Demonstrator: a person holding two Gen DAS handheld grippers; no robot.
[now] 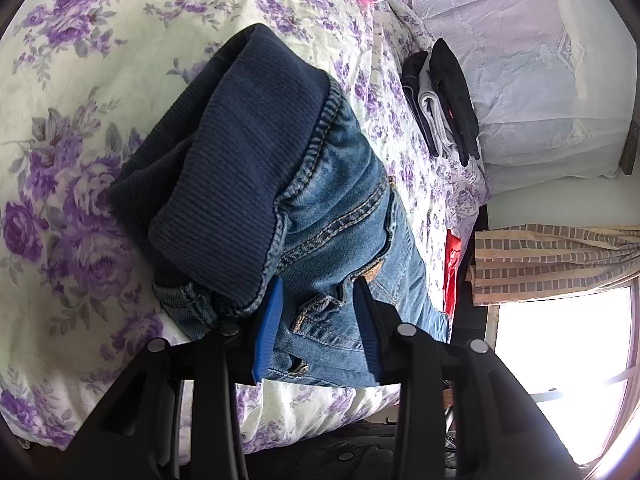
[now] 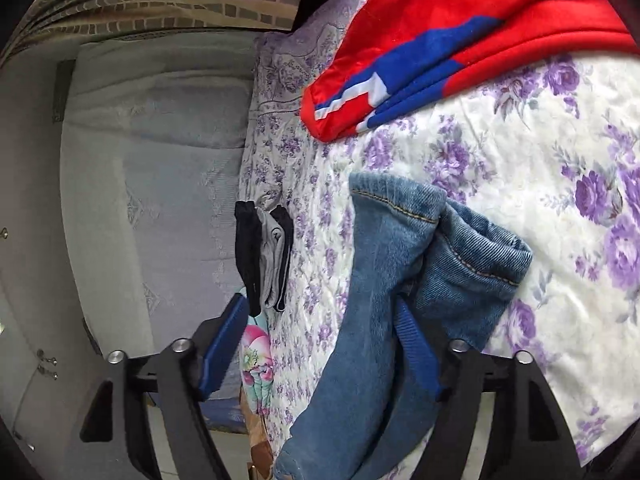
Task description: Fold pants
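Blue jeans [image 1: 344,208] with a wide navy ribbed waistband [image 1: 240,152] lie bunched on the flowered bedspread [image 1: 80,80]. My left gripper [image 1: 319,282] is shut on the denim near a pocket, and the fabric fills the gap between its blue pads [image 1: 268,332]. In the right wrist view the two leg ends of the jeans [image 2: 392,248] lie on the bedspread [image 2: 520,160], hems pointing away. My right gripper [image 2: 322,302] stands wide open. One leg lies between its fingers and drapes against the right finger [image 2: 416,344]; the left finger [image 2: 224,340] is clear of the cloth.
A red and blue garment [image 2: 440,40] lies beyond the leg ends. A small folded stack of dark and grey clothes [image 1: 440,100] [image 2: 264,256] sits near a pale pillow [image 1: 540,80]. A colourful floral cloth [image 2: 256,360], a curtain [image 1: 552,260] and a window [image 1: 560,360] border the bed.
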